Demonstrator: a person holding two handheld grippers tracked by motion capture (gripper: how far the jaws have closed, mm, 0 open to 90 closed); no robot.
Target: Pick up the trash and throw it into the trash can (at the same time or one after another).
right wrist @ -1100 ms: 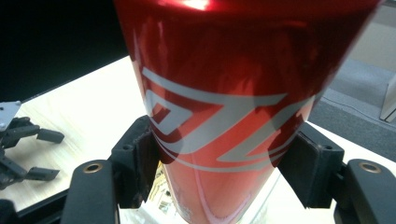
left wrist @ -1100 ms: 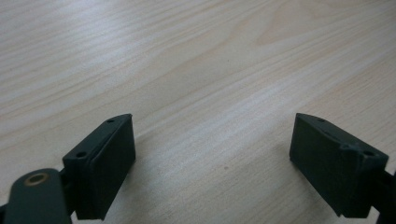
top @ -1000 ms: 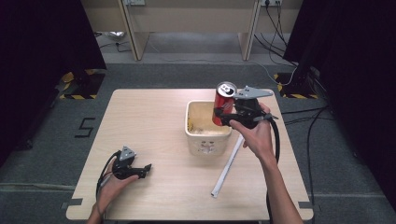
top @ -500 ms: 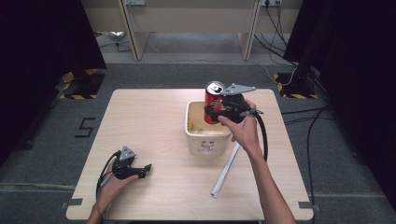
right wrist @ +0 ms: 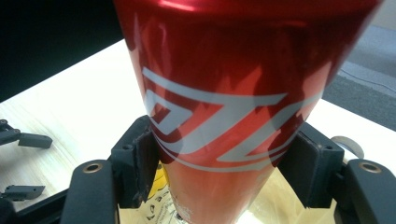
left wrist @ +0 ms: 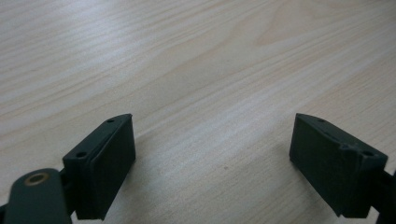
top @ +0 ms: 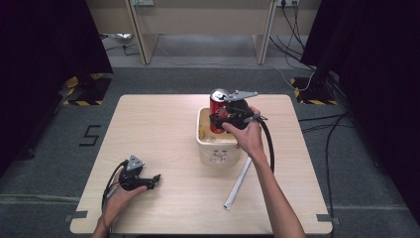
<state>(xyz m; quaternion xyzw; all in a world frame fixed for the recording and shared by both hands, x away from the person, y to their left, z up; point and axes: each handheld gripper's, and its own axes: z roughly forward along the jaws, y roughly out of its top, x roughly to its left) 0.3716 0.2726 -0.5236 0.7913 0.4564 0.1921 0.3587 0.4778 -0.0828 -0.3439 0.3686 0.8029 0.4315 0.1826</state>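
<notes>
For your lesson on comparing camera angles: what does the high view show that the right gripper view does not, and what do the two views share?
High view alone: the white tube lying on the table, the person's hands, and the cream bin's whole outline below the can.
Right gripper view alone: the can's white lettering close up, with both jaws pressed against its sides.
Shared: the right gripper clamping the red can, and the left gripper resting on the table.

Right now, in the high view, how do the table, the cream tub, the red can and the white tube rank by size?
1. Table, far the largest.
2. Cream tub.
3. White tube: longer than the can, but much thinner, so this order is unsure.
4. Red can, held by the right gripper, partly hidden.
</notes>
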